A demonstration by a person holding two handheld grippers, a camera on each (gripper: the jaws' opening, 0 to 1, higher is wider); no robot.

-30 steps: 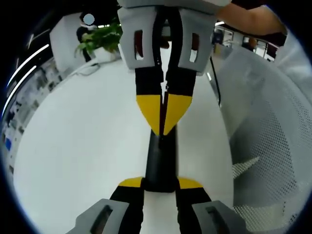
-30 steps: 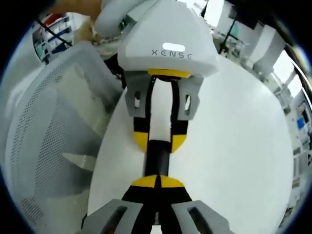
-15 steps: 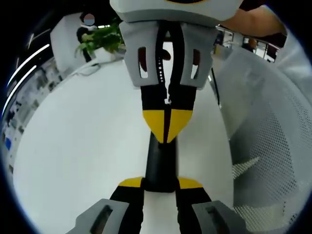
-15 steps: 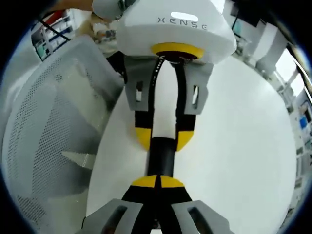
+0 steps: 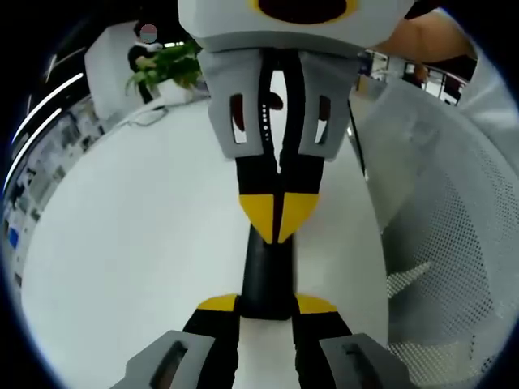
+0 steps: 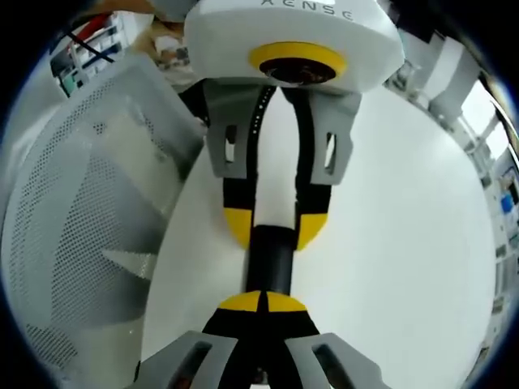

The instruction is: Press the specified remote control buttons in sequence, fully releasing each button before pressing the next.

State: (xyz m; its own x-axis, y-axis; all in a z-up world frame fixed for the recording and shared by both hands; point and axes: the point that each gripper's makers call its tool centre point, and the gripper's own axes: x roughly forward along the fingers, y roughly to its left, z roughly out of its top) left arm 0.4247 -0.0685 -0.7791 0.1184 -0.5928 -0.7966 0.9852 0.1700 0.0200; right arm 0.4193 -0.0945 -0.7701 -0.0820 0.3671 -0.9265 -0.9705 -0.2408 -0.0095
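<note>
White round table (image 5: 122, 243) stretched across the room, a pale mesh-backed chair (image 6: 81, 243) stood pulled up against its edge, a leafy potted plant (image 5: 166, 65) sat at the far side, strip lights (image 5: 40, 113) glowed along the dark wall.

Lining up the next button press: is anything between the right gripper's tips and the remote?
Nothing visible stands between them. The right gripper, jaws shut, has its yellow tips right at the black remote, which the left gripper clamps from the opposite end. The white table lies behind.
</note>
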